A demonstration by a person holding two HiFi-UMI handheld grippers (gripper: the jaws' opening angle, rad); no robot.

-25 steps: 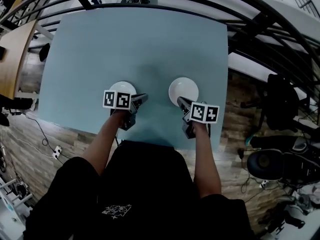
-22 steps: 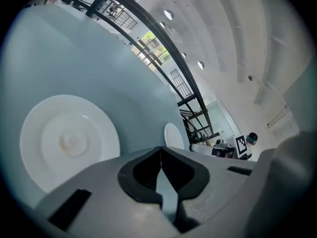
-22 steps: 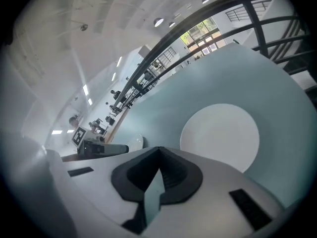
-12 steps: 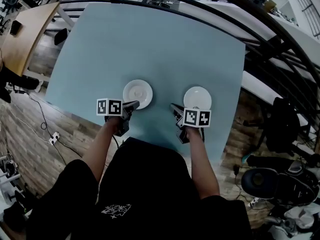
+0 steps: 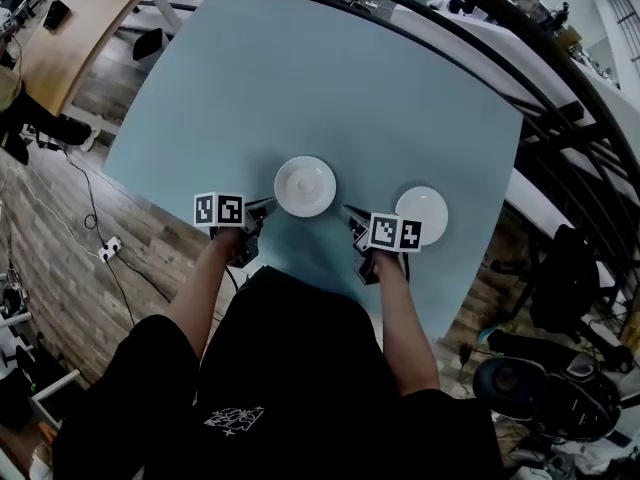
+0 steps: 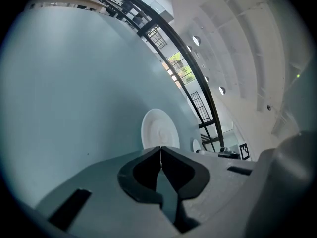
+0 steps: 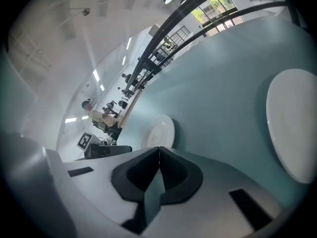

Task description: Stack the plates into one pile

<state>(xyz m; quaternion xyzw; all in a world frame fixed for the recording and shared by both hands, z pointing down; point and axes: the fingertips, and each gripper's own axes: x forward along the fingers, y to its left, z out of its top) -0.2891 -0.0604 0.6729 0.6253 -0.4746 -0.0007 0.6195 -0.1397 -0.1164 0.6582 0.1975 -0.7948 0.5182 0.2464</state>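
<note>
Two white plates lie on the pale blue table (image 5: 300, 78). One plate (image 5: 305, 186) (image 6: 160, 130) (image 7: 159, 131) sits between my two grippers, a little ahead of them. The other plate (image 5: 421, 215) (image 7: 292, 123) lies to the right of my right gripper. My left gripper (image 5: 272, 205) (image 6: 161, 148) is shut and empty, its tips just left of the middle plate. My right gripper (image 5: 349, 211) (image 7: 159, 148) is shut and empty too, between the two plates and touching neither.
The table's near edge (image 5: 300, 268) runs just under my hands. A black curved railing (image 5: 480, 8) passes beyond the table's far and right sides. A wooden desk (image 5: 70, 38) stands at the far left, and office chairs (image 5: 540, 388) at the right on the wood floor.
Both plates have shifted rightward in the head view as the view swung. My left gripper now sits left of its plate, and my right gripper has come off the other plate's near edge to its left.
</note>
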